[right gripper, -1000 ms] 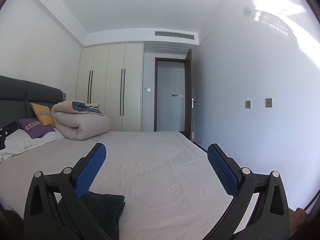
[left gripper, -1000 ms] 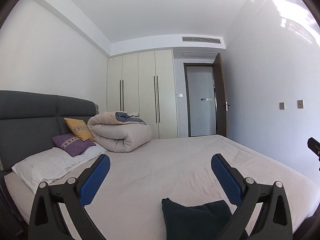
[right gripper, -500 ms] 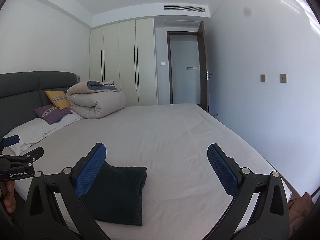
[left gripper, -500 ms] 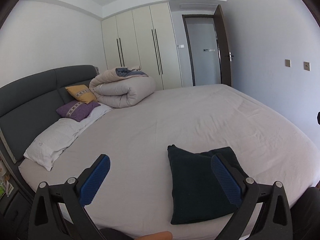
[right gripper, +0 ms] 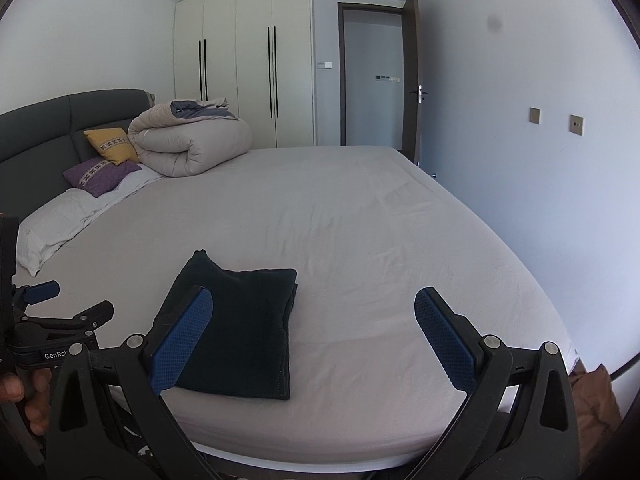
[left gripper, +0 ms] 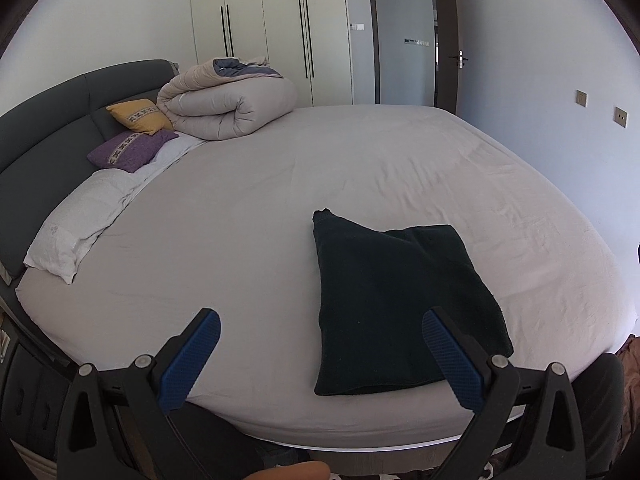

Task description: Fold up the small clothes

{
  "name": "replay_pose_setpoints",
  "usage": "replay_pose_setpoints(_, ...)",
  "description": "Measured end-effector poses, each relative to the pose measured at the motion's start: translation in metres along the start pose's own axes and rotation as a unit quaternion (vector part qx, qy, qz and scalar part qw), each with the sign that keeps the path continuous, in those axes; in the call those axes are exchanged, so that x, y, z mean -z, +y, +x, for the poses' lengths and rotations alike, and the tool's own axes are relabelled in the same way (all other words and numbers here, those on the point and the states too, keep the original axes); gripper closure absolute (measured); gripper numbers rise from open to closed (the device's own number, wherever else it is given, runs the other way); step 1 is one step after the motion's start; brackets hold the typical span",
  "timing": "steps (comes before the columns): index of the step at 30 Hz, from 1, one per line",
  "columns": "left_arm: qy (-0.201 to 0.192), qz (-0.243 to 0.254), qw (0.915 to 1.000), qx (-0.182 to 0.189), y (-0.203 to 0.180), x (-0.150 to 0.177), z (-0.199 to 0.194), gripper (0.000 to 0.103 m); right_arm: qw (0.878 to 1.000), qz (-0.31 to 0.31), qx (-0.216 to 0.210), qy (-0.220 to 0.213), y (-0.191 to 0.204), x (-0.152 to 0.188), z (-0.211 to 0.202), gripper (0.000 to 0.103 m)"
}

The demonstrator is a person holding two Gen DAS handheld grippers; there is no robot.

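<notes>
A dark, folded garment point(left gripper: 396, 304) lies flat near the front edge of the bed's grey sheet point(left gripper: 320, 176); it also shows in the right wrist view point(right gripper: 244, 328). My left gripper point(left gripper: 318, 354) is open and empty, held above the bed's front edge, its right finger over the garment's near right corner. My right gripper point(right gripper: 314, 336) is open and empty, its left finger over the garment's left side. The left gripper also shows at the left edge of the right wrist view point(right gripper: 48, 316).
A rolled beige duvet point(left gripper: 228, 100), a yellow cushion point(left gripper: 138, 116), a purple cushion point(left gripper: 128, 150) and a white pillow point(left gripper: 84, 216) lie by the dark headboard point(left gripper: 44, 120). A wardrobe point(left gripper: 272, 28) and an open door point(left gripper: 404, 40) stand behind. A brown cloth point(right gripper: 592, 404) lies beside the bed.
Both cameras have tilted downward from the ceiling and wall toward the bed, so the folded garment now shows in full. Both grippers stay open.
</notes>
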State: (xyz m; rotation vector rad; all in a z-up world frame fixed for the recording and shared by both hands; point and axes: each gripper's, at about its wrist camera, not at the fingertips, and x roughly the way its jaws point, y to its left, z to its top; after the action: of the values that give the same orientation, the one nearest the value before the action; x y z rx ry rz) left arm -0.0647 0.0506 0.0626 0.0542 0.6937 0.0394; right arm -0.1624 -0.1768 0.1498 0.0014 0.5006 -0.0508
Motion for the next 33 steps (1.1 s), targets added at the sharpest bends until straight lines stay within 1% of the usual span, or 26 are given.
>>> replay_pose_setpoints(3, 0.000, -0.011, 0.9999, -0.004, 0.006, 0.000, 0.001, 0.000, 1.000, 0.000, 0.006, 0.010, -0.001, 0.003, 0.010, 0.000)
replay_pose_setpoints(7, 0.001, -0.010, 0.9999, -0.013, 0.006, 0.001, 0.003, 0.000, 1.000, 0.012, 0.007, 0.021, -0.002, 0.007, 0.018, 0.000)
replay_pose_setpoints(15, 0.010, -0.009, 0.9999, -0.009, 0.004, 0.002, 0.008, 0.000, 0.999, 0.008, 0.013, 0.028, -0.007, 0.010, 0.025, 0.000)
replay_pose_setpoints(24, 0.019, -0.023, 0.9996, -0.004, 0.008, 0.006, 0.012, 0.000, 0.997, 0.014, 0.010, 0.072, -0.007, 0.018, 0.049, 0.000)
replay_pose_setpoints(33, 0.023, -0.029, 0.9993, -0.002, 0.010, 0.008, 0.014, 0.000, 0.996, 0.021, 0.010, 0.087, -0.003, 0.023, 0.070, 0.000)
